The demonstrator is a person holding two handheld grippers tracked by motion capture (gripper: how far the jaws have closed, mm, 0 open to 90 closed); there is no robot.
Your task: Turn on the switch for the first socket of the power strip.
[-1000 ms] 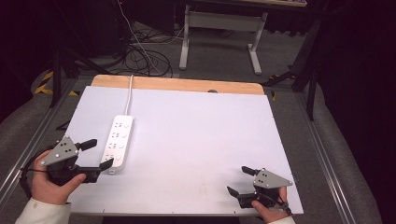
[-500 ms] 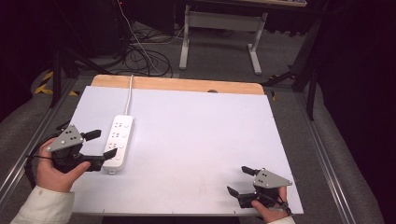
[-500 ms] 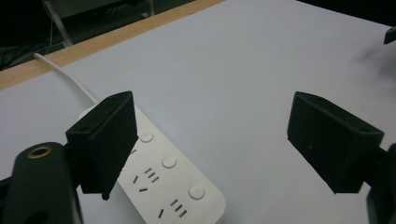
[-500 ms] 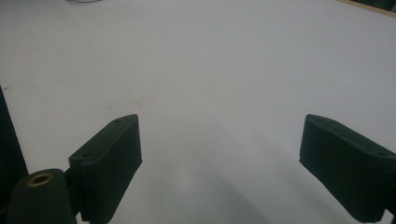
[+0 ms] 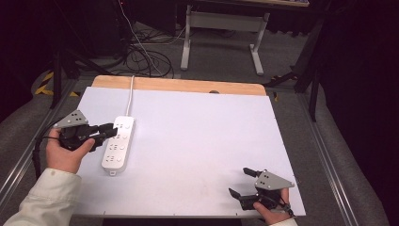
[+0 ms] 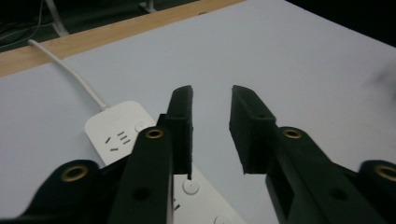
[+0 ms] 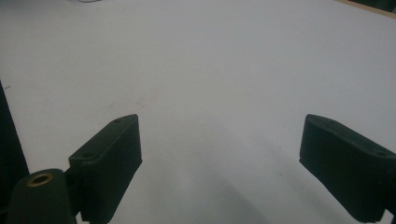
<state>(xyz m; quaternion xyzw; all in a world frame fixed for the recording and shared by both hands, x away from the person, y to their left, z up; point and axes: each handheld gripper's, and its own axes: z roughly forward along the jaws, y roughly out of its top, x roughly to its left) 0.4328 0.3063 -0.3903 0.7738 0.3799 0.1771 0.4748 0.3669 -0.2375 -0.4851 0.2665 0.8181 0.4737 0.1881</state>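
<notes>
- A white power strip (image 5: 118, 144) lies flat on the left part of the white table (image 5: 197, 141), long axis running away from the person, its white cord (image 5: 130, 96) leading off over the far wooden edge.
- From above, the left gripper (image 5: 106, 133) sits at the strip's left side, jaws reaching over its far half; whether they touch it cannot be told from there.
- The left gripper view adds the detail: the left gripper (image 6: 211, 112) has its jaws a narrow gap apart with nothing between them, and the strip's (image 6: 122, 135) sockets and round buttons lie just beneath the left jaw.
- The right gripper (image 5: 240, 181) is well apart from the strip, near the table's near-right corner.
- In its own view the right gripper (image 7: 219, 154) is spread wide over bare tabletop (image 7: 210, 70).
</notes>
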